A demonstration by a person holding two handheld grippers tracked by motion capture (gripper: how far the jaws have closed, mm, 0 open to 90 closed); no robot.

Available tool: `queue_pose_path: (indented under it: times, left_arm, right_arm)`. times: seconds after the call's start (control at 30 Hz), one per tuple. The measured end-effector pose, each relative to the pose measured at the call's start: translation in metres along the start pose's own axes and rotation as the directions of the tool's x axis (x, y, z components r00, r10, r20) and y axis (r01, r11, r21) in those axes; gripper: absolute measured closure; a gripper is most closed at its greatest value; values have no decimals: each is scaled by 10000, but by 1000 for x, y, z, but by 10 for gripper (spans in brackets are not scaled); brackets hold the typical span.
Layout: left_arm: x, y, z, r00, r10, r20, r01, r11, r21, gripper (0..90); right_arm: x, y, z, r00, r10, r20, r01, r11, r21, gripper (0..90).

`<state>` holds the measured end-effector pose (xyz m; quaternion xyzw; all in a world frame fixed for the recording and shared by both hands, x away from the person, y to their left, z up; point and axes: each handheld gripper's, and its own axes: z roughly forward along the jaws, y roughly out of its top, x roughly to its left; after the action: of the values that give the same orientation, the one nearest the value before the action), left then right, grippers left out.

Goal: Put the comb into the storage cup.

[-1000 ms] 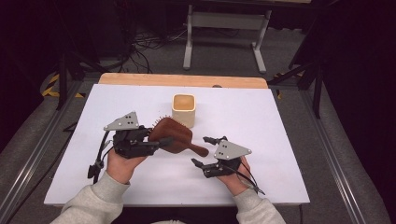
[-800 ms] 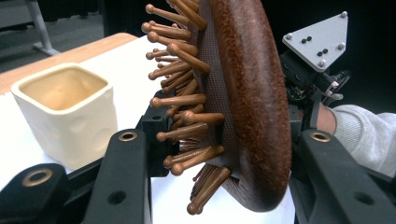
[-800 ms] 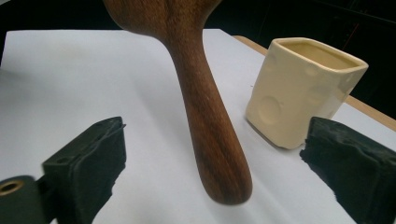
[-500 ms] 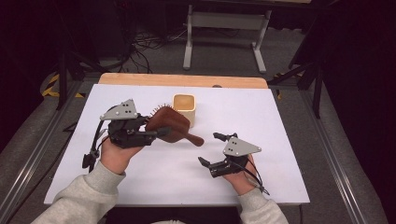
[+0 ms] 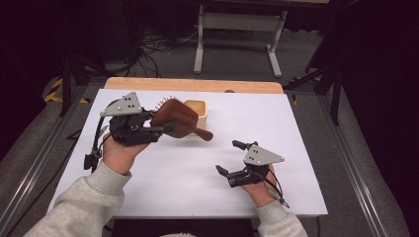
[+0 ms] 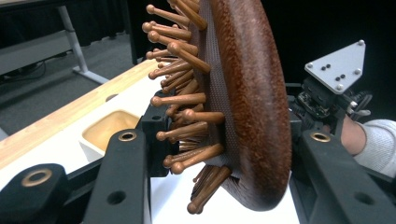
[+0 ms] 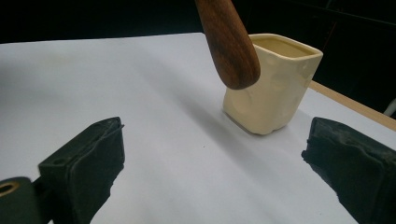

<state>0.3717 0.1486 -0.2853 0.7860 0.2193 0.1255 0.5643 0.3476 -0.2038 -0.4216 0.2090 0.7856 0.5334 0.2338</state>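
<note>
Hairbrush (image 5: 176, 120) raised, clamped by left gripper (image 5: 148, 129) fingers; right gripper (image 5: 231, 159) fingers spread, low.

Dark brown wooden hairbrush (image 5: 177, 120), cream cup (image 5: 198, 109), white table (image 5: 188, 177).

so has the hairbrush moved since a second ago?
Yes. The hairbrush has risen off the table, toward the cream cup.

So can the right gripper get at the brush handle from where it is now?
Probably yes: the right gripper is open with nothing in it, and the wooden hairbrush handle sticks out toward it above bare white table, held by the left gripper.
</note>
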Motion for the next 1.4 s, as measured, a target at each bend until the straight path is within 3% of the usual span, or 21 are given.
queue_pose_path:
  times: [0.47,0.9,1.4]
  left_arm:
    - [14,11,-7,9976,-117,-684,89,9991,-413,554]
    - [22,20,-2,9917,-74,-1284,-2,9983,-591,554]
    - [30,29,13,9780,-2,-2086,-115,9984,-551,551]
  right_arm:
    - [-4,-2,-1,10000,87,26,-87,10000,13,51]
    - [-4,-2,-2,9999,104,22,-104,9999,-7,51]
    - [-5,-3,-3,9999,173,-8,-173,9998,-24,52]
